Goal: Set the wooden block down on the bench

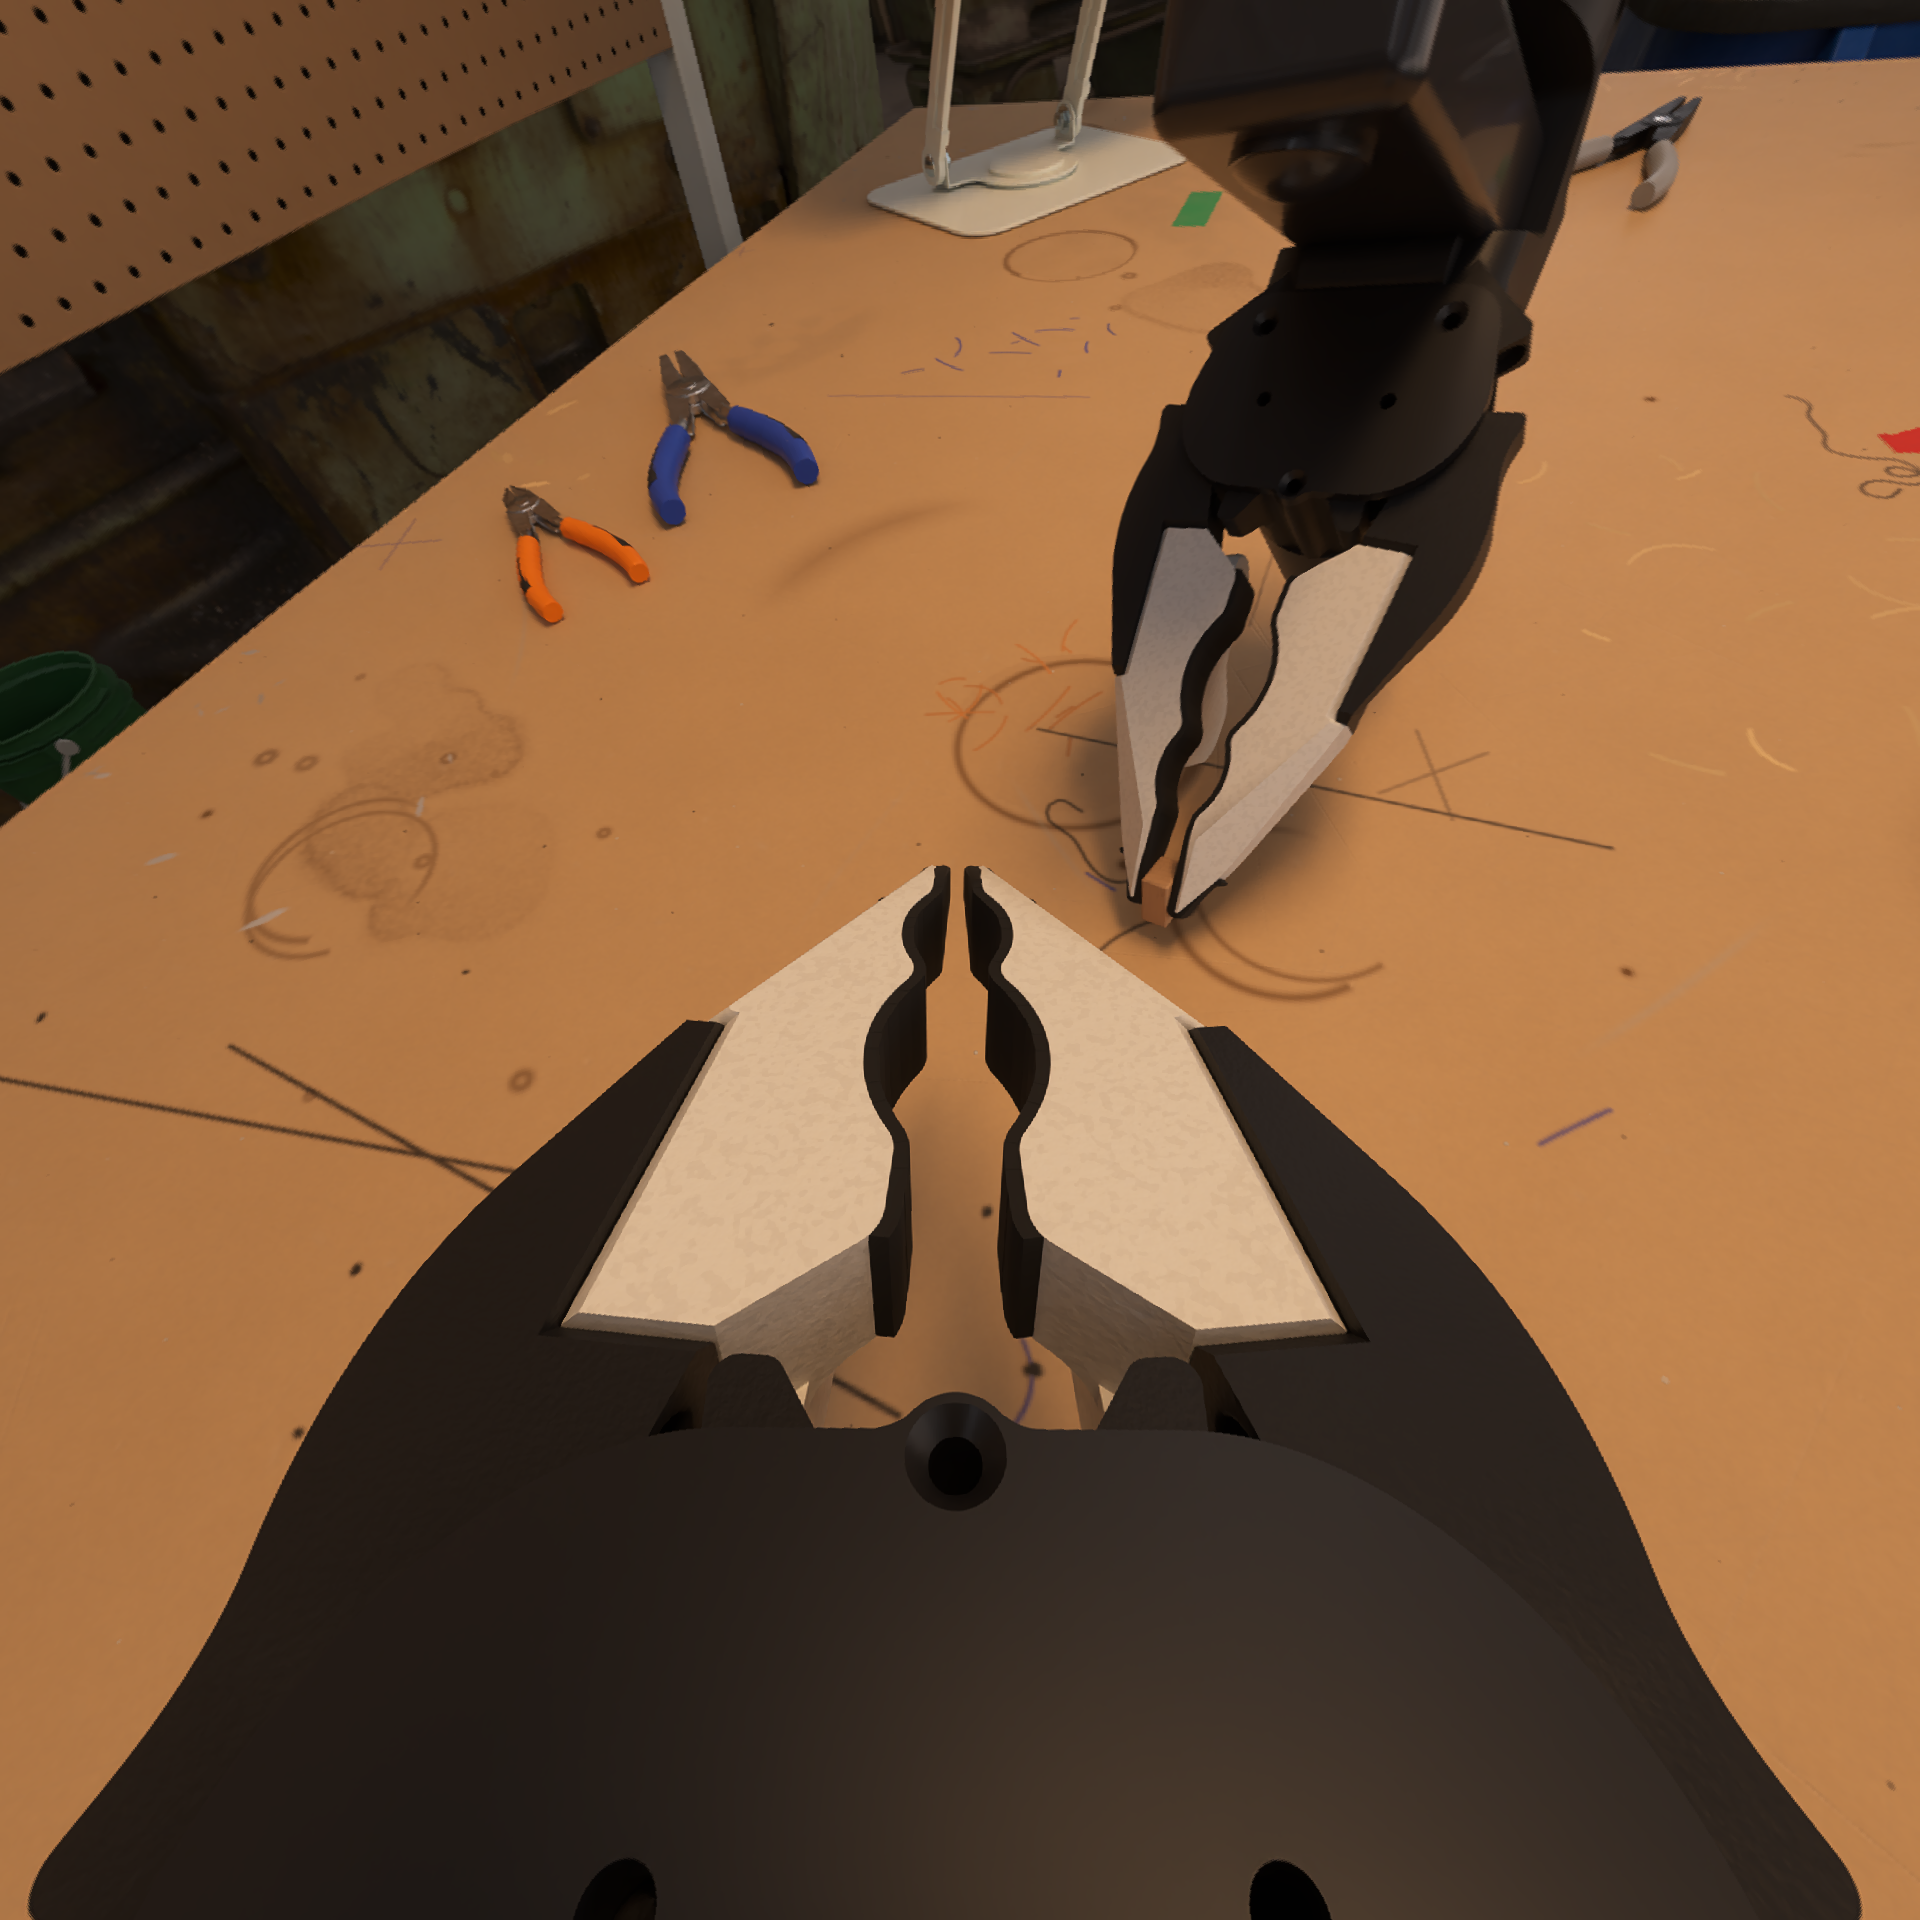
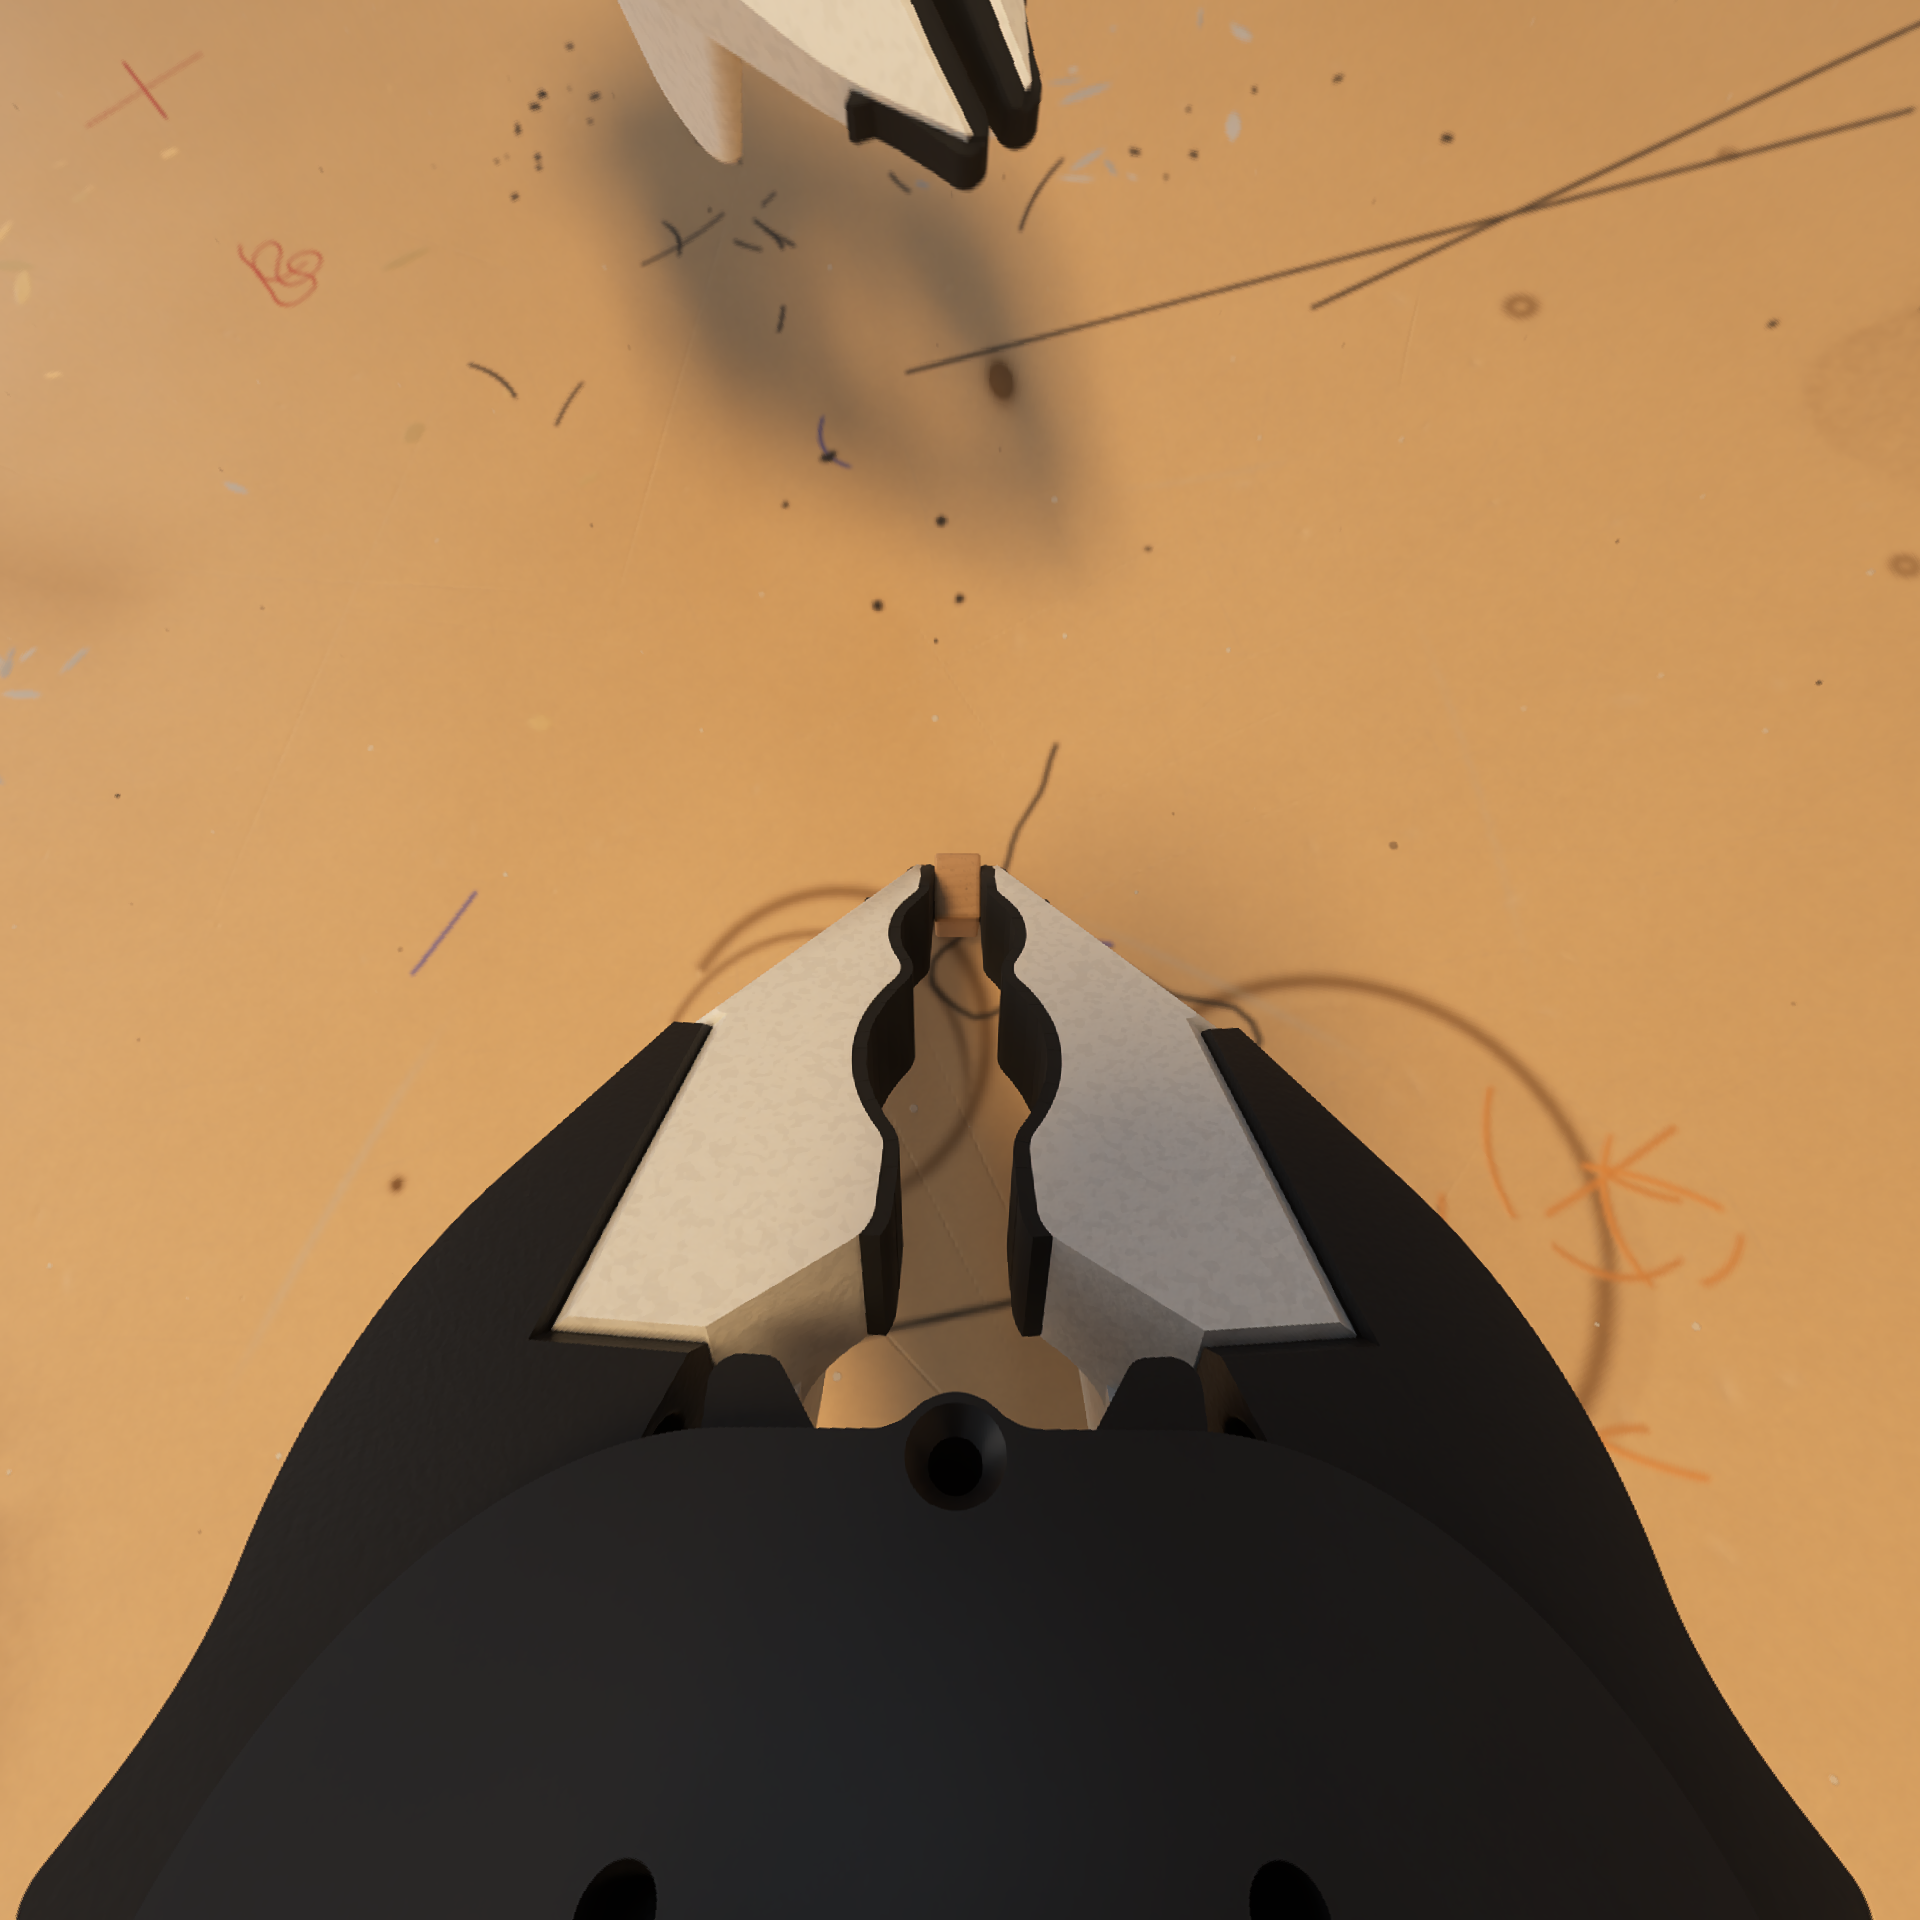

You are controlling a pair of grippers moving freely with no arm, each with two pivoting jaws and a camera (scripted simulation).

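Note:
The small wooden block [image 2: 956,894] sits between the tips of my right gripper [image 2: 957,883], which is shut on it. In the left wrist view the right gripper [image 1: 1162,902] points steeply down and the block [image 1: 1155,906] is at or just above the bench [image 1: 727,790]; I cannot tell whether it touches. My left gripper [image 1: 957,875] is shut and empty, hovering above the bench a short way left of the block. Its fingertips [image 2: 966,156] show at the top of the right wrist view.
Orange-handled pliers [image 1: 566,551] and blue-handled pliers [image 1: 717,436] lie at the far left near the bench's edge. A white lamp base [image 1: 1023,171] stands at the back, grey pliers [image 1: 1647,156] at the far right. A pegboard [image 1: 260,135] hangs beyond the left edge.

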